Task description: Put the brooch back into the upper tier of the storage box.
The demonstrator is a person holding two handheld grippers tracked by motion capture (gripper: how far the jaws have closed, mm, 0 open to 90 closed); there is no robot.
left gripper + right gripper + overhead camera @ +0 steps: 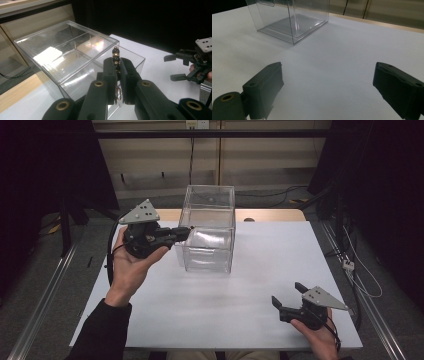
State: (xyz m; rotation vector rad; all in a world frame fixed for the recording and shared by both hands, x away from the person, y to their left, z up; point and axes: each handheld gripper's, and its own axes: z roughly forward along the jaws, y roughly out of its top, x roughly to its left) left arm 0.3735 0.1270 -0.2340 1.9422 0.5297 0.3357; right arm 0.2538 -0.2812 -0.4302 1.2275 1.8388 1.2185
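Left gripper [117,75] is clamped on a beaded chain [116,58], held at the clear box's [207,227] left wall. Right gripper [290,299] is spread wide, rested low on the table [240,295], well apart.

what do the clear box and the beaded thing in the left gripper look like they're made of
Clear box: looks like rigid transparent plastic, probably acrylic, glossy; the table shows through its walls and light glares on them.

Beaded string, clamped between the shut jaws of the left gripper: dark, shiny round beads with gold-coloured spacers and a thin wire loop at the tip; glass, stone or plastic cannot be told apart.
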